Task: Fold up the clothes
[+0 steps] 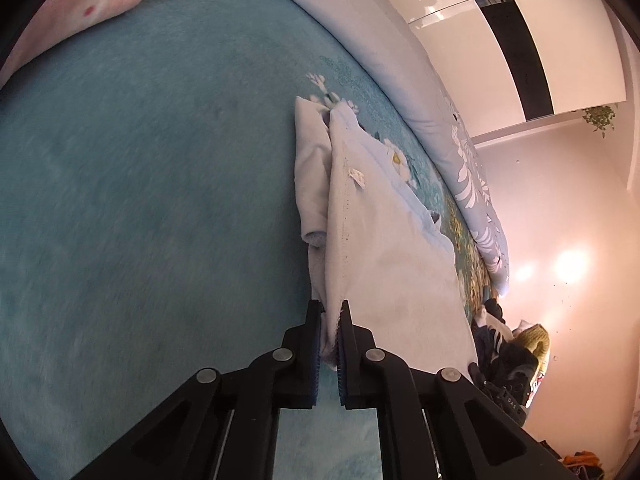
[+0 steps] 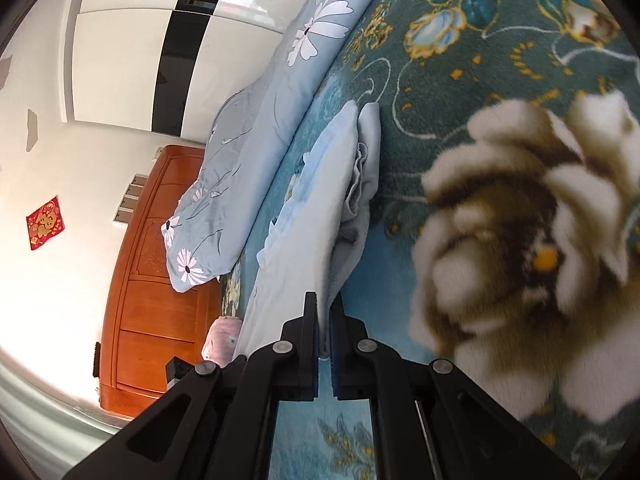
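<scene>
Left wrist view: an edge of the pale blue garment (image 1: 384,248) is pinched between the nearly closed fingers of the left gripper (image 1: 330,312), the cloth being stretched out over the teal floral blanket (image 1: 140,200). In the right wrist view, another edge of the same garment (image 2: 296,240) is clamped by the right gripper (image 2: 325,312), beside the light blue flowered quilt (image 2: 256,152).

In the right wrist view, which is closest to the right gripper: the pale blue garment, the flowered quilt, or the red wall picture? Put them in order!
1. Garment, pinched in the right gripper.
2. Quilt, beyond, upper left.
3. Red picture, far left wall.
</scene>
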`<act>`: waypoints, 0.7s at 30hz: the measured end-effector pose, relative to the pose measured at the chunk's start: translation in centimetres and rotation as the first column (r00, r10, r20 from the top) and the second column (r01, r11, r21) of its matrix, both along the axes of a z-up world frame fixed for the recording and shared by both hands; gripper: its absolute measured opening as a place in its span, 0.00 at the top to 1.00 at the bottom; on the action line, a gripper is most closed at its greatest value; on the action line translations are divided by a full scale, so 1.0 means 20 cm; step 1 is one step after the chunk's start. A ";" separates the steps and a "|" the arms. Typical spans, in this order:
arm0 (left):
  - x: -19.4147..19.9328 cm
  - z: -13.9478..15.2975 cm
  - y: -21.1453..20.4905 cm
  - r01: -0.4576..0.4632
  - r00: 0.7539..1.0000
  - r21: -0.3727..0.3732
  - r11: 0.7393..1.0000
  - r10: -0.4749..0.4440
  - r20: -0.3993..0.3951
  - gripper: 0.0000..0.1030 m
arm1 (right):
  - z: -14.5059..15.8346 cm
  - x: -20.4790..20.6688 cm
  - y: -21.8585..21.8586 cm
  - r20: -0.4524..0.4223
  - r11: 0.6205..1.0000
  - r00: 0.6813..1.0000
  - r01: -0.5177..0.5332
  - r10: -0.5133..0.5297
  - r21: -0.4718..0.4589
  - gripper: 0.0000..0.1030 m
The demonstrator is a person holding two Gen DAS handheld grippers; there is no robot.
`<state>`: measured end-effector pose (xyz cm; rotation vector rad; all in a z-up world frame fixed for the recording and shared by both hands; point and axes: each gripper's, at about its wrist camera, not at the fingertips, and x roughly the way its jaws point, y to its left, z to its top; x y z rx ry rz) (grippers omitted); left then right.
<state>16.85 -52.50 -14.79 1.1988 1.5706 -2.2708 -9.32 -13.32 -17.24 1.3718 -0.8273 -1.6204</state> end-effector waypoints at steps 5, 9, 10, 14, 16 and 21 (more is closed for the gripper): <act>0.28 -0.01 0.12 0.007 1.000 0.022 1.000 -0.007 -0.001 0.93 | -0.01 0.22 0.18 0.024 1.000 1.000 -0.014 0.015 -0.025 0.96; 0.45 -0.02 0.20 0.006 1.000 0.024 1.000 -0.006 -0.007 0.93 | -0.03 0.35 0.30 0.036 0.999 0.999 -0.021 0.022 -0.024 0.96; 0.47 -0.03 0.21 0.009 1.000 0.017 1.000 -0.009 -0.005 0.93 | -0.04 0.37 0.32 0.036 1.000 0.999 -0.020 0.021 -0.016 0.96; 0.48 -0.05 0.26 0.009 1.000 -0.027 1.000 -0.009 0.016 0.93 | -0.11 0.41 0.36 0.050 0.999 0.999 -0.016 0.014 0.029 0.96; 0.48 -0.07 0.26 0.003 1.000 -0.026 1.000 -0.002 0.022 0.93 | -0.12 0.41 0.35 0.050 0.999 0.999 -0.017 0.015 0.040 0.96; 0.50 -0.10 0.26 -0.009 1.000 -0.020 1.000 0.010 0.022 0.89 | -0.12 0.41 0.34 0.022 0.995 1.000 -0.022 0.020 0.096 0.96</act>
